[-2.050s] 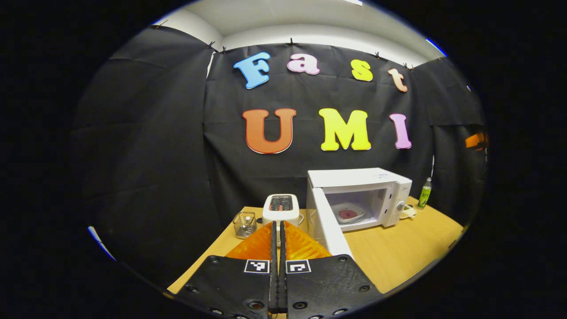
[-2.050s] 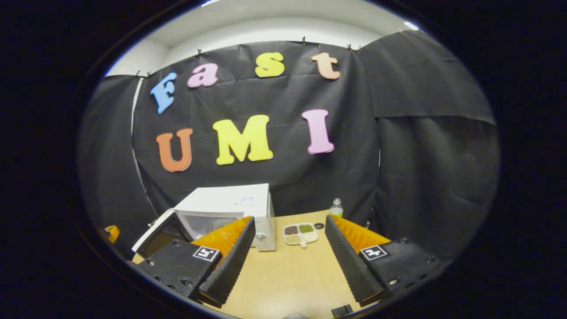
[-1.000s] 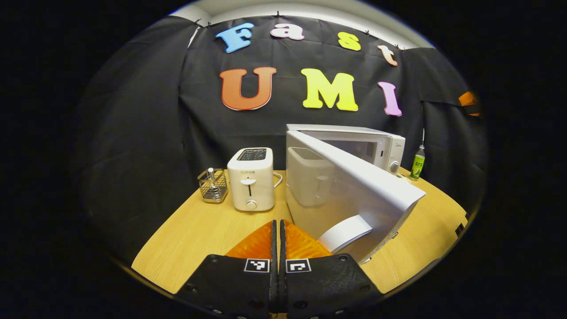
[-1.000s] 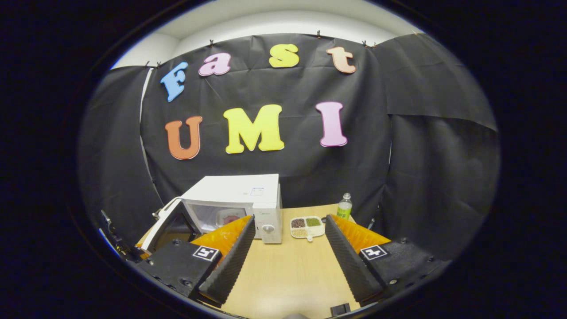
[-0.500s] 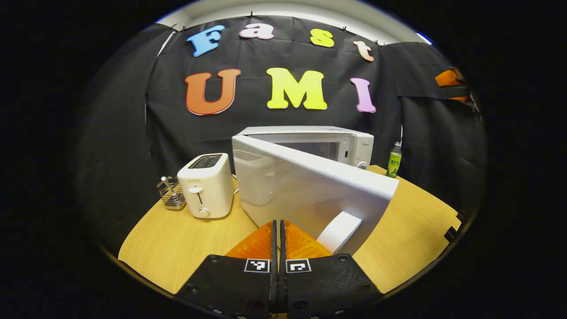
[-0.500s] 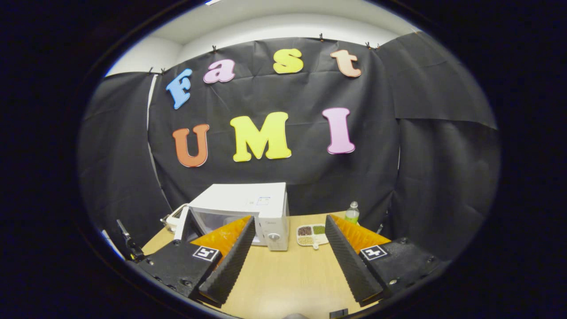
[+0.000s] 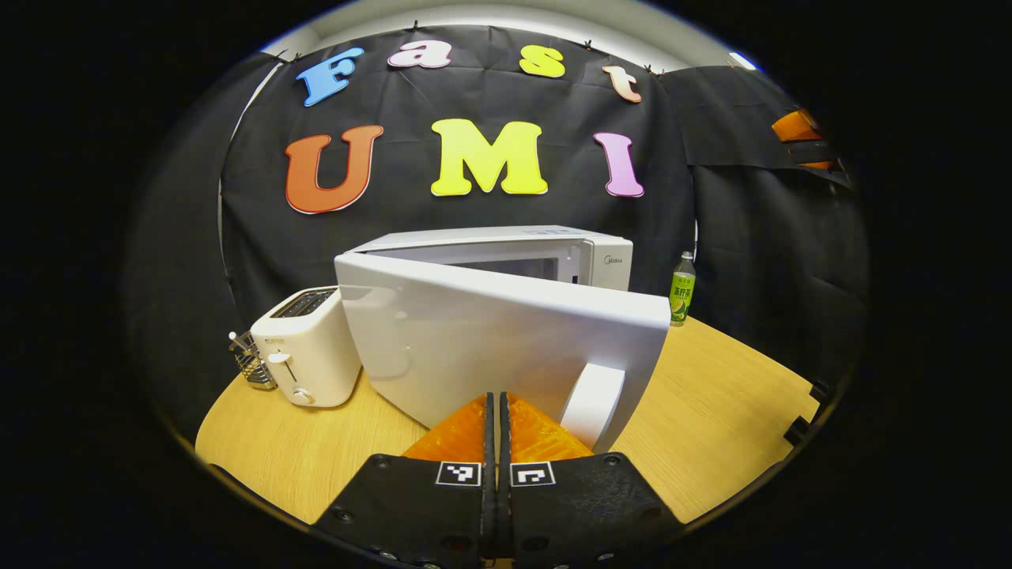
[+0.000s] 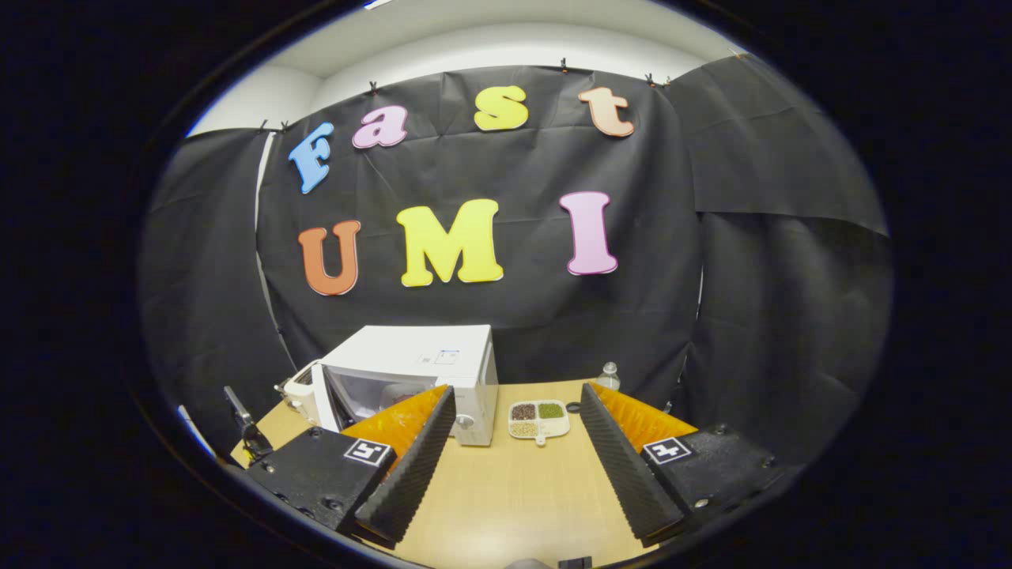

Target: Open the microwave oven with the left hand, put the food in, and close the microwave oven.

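Left gripper view, left to right: a wire basket [image 7: 251,365] sits at the lower left of the wooden table [image 7: 711,427], touching or just beside a white toaster [image 7: 310,346]. The microwave oven [image 7: 545,257] occupies the centre, its door [image 7: 506,340] partly open and angled across the frame, with the white door handle [image 7: 591,405] at its right end. The left gripper [image 7: 498,411] is at bottom centre, fingers pressed together with nothing between them, tips right at the lower edge of the door, just left of the handle; actual contact cannot be confirmed. A small grey brand mark sits on the oven's upper right front, too small to make out. A green-labelled bottle [image 7: 681,290] stands at centre right, behind the door's edge. Right gripper view, left to right: the microwave oven [image 8: 419,371] lies at lower centre-left with the door [image 8: 320,395] ajar on its left side; a small sticker on its top is unreadable. The right gripper [image 8: 514,442] is at the bottom, fingers spread wide and empty, well apart from the oven. A white divided tray [image 8: 538,419] of grains lies between the fingertips, farther back, beside the oven's right end. A bottle [image 8: 607,375] stands behind it. Whether food is inside the oven cannot be told.
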